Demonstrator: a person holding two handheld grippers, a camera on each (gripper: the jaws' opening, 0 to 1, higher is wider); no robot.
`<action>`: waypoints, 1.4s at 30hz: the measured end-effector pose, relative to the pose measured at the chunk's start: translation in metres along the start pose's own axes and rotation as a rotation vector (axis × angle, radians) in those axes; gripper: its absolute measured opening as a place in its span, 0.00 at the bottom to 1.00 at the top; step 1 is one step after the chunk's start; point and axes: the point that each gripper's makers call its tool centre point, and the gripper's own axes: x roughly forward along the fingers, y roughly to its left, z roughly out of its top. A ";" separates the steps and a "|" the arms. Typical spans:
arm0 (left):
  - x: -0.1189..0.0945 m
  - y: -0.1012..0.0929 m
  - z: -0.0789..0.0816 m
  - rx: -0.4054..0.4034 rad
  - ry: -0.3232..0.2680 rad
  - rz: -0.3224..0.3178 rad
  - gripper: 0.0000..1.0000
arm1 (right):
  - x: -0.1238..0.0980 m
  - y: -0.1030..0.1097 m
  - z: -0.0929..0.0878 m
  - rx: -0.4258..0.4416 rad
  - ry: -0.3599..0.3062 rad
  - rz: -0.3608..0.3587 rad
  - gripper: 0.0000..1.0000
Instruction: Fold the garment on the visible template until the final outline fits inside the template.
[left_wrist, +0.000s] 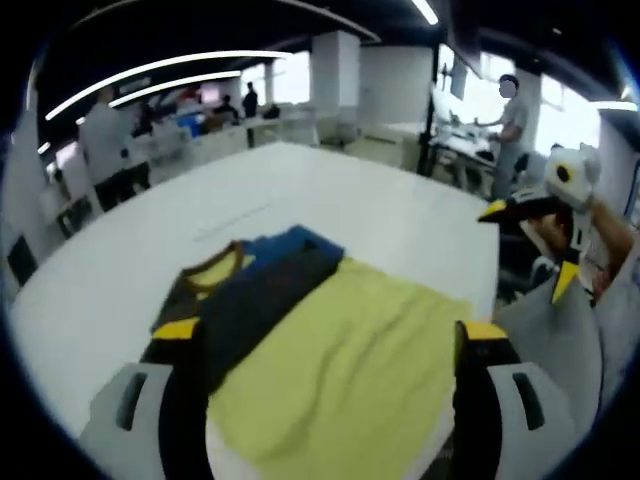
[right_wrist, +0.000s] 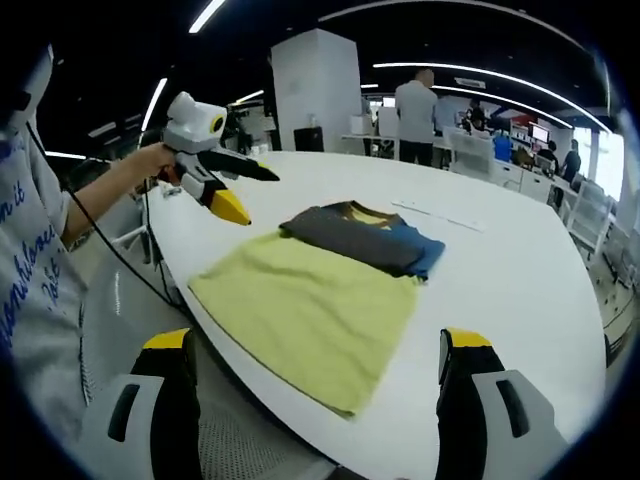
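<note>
— Starting at the left of the left gripper view, what's there?
— The left claw (left_wrist: 330, 335) stands wide open with nothing between its yellow-tipped jaws. Between and beyond them lies the garment (left_wrist: 330, 350), a shirt with a yellow-green body, dark grey sleeves and a blue patch by the collar, spread on the white table (left_wrist: 400, 220) near its front edge.

— And further right?
— The right claw (left_wrist: 535, 250) hangs off the table's edge, held by a hand, jaws parted, gripping nothing.

— The right gripper view, same order?
— At far left a person's printed white sleeve, then the left claw (right_wrist: 245, 195) held above the table's (right_wrist: 520, 290) near corner, jaws spread and empty. In the middle lies the garment (right_wrist: 310, 305), its grey sleeves folded across the top, the hem near the edge. The right claw (right_wrist: 315, 345) frames it, wide open, empty.

— Any template?
— I can't make one out; only a faint line on the table beyond the collar.
</note>
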 end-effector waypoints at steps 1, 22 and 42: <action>-0.002 0.001 -0.001 -0.002 -0.003 0.004 1.00 | 0.000 0.000 0.000 -0.002 0.002 -0.002 1.00; -0.047 -0.005 -0.017 -0.053 -0.026 0.072 1.00 | 0.002 0.005 0.006 -0.026 0.012 -0.009 1.00; -0.077 -0.011 -0.038 -0.087 -0.047 0.114 1.00 | 0.000 0.010 0.012 -0.054 0.007 -0.013 1.00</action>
